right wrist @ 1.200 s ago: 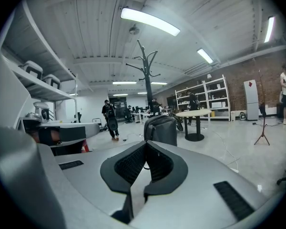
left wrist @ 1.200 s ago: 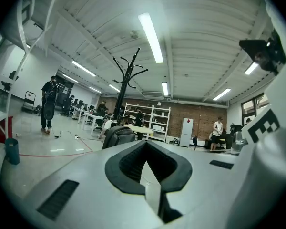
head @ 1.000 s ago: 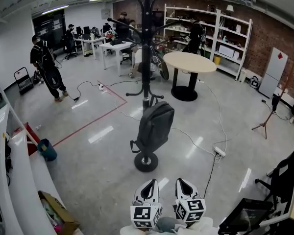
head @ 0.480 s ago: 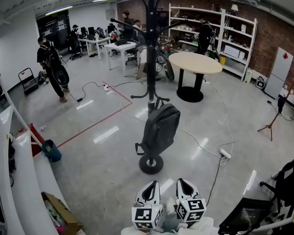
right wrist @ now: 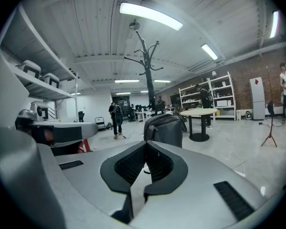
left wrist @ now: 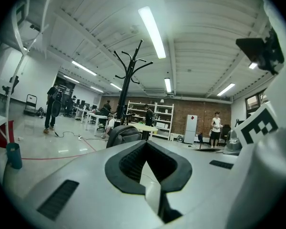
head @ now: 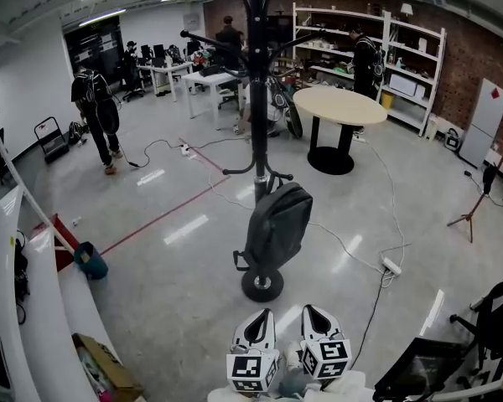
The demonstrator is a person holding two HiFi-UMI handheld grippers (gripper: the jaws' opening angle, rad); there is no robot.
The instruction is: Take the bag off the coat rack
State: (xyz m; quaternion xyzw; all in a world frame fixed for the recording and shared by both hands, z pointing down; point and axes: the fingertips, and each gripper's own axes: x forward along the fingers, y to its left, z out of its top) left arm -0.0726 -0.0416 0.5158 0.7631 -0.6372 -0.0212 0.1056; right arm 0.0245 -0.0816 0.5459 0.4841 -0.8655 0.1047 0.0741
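Note:
A dark grey backpack [head: 277,224] hangs from a low hook of the black coat rack [head: 257,99], just above the rack's round base. Both grippers are held low at the bottom edge of the head view, well short of the rack. My left gripper [head: 254,329] and right gripper [head: 318,323] are side by side, each shut with nothing between its jaws. In the left gripper view the bag [left wrist: 124,133] and rack [left wrist: 127,85] show beyond the shut jaws [left wrist: 146,143]. The right gripper view has the bag [right wrist: 164,128] straight ahead past its shut jaws [right wrist: 146,144].
A round table [head: 339,105] stands behind the rack on the right. A cable with a power strip [head: 391,265] trails over the floor to the right. A blue bin [head: 90,260] and a cardboard box [head: 101,371] sit at the left. A person [head: 96,115] stands far left.
The rack and bag have slid slightly right and lower in the head view, a little nearer. The person at the left has moved. Both grippers stay shut and side by side.

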